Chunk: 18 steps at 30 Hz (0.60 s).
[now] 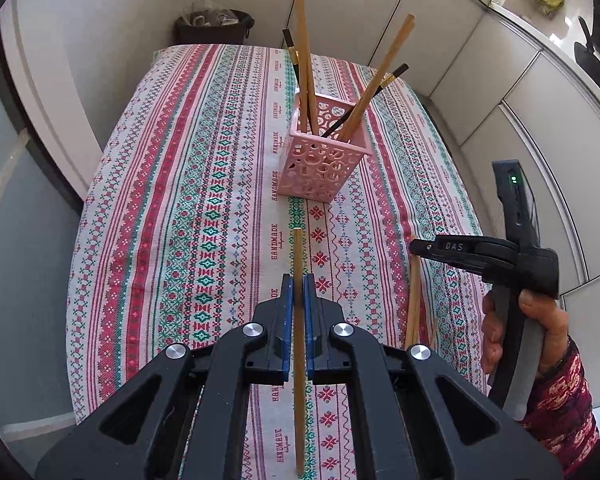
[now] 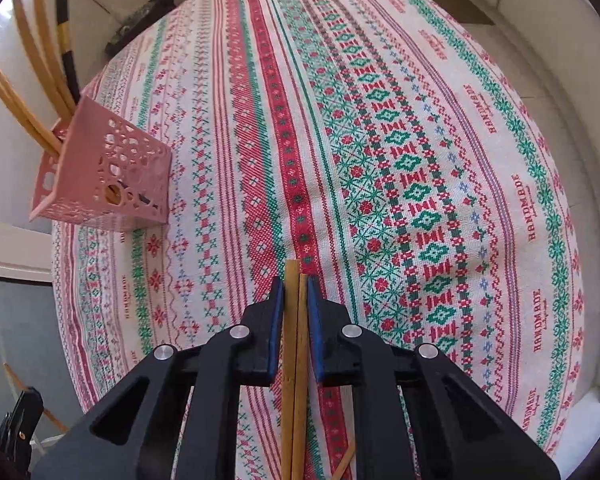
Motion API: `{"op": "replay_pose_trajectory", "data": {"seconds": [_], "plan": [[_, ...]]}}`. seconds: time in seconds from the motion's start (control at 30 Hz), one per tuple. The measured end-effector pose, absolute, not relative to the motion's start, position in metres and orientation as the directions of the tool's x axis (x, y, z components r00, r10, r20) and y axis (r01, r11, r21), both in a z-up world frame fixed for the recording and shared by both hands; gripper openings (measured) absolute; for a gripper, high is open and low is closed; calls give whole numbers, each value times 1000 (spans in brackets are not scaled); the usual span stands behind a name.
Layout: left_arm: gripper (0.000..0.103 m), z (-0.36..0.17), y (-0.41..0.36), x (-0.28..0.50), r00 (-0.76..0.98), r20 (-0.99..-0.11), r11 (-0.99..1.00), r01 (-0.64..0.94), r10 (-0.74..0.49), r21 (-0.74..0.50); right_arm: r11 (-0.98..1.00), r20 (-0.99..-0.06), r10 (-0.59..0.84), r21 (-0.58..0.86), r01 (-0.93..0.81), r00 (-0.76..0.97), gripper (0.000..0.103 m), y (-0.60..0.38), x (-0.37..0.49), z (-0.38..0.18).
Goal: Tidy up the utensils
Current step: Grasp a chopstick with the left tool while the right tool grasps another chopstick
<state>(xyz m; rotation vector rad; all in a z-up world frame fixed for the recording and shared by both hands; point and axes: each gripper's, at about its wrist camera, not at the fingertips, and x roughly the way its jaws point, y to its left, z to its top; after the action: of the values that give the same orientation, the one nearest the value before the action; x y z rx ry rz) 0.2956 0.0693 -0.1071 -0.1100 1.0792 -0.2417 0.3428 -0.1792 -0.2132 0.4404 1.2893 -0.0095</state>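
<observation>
My left gripper [image 1: 298, 286] is shut on a single wooden chopstick [image 1: 298, 256] that runs straight up between its blue pads. Ahead of it on the patterned tablecloth [image 1: 204, 200] stands a pink perforated holder [image 1: 327, 152] with several wooden and black chopsticks in it. In the right wrist view my right gripper [image 2: 296, 288] is shut on two wooden chopsticks [image 2: 293, 280] held side by side. The pink holder [image 2: 108, 172] lies to its far left. From the left wrist view the right gripper [image 1: 416, 250] shows at right, held by a hand, with chopsticks [image 1: 414, 300] hanging below it.
A dark bin [image 1: 214, 26] stands past the table's far end. White cabinet doors [image 1: 520, 120] line the right side. Another wooden stick [image 2: 344, 460] lies on the cloth by the right gripper. The person's hand [image 1: 540, 332] in a red patterned sleeve is at the right edge.
</observation>
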Motion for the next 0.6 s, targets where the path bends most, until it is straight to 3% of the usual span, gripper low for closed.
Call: {"op": "replay_pose_trajectory", "data": {"seconds": [0.1,0.3,0.6], "plan": [[4,-104,73,293,458,-854,969,131,-247,-210,934,-919,226,298,195,324,12,-172,329,-195],[4,-103,68,291,464,-852,970,132,-244,-206,909,-930,317,354,222,185,16,-180,333,-237],[4,-103,62,294,457,-852,967,145,-255,-211,906,-936,303,341,252,178,17,-196,319,-231]]}}
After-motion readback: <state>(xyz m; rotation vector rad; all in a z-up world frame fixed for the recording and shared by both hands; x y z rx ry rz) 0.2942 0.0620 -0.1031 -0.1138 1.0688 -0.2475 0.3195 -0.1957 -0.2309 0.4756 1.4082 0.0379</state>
